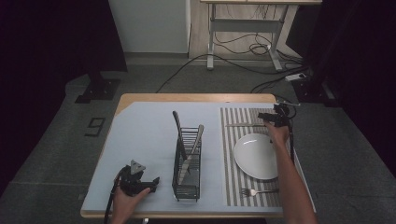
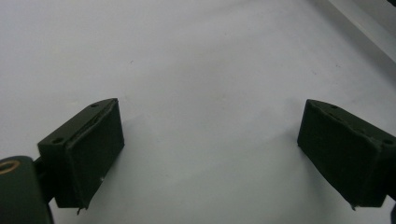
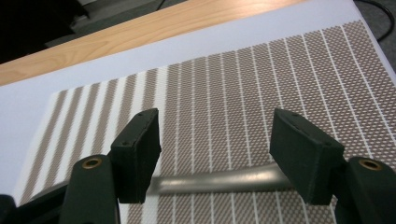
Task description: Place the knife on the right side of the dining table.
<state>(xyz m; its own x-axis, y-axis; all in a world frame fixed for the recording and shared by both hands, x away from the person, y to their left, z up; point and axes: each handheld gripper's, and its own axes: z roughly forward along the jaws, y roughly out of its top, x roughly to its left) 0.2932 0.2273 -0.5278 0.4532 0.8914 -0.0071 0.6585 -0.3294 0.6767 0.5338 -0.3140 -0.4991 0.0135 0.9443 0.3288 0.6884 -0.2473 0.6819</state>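
Note:
A silver utensil (image 1: 243,124) lies across the far end of the striped placemat (image 1: 229,163); its metal handle (image 3: 219,181) runs crosswise low between the jaws in the right gripper view. My right gripper (image 1: 266,117) (image 3: 215,140) is open just over that handle, with its jaws standing apart on either side of it. My left gripper (image 1: 153,184) (image 2: 210,135) rests at the table's front left, open over the bare white mat (image 2: 196,70), holding nothing.
A black wire cutlery caddy (image 1: 187,161) stands mid-table with upright utensils (image 1: 198,135) in it. A white plate (image 1: 254,156) sits on the placemat, with a fork (image 1: 257,191) in front of it. The wooden table edge (image 1: 196,97) runs along the far side.

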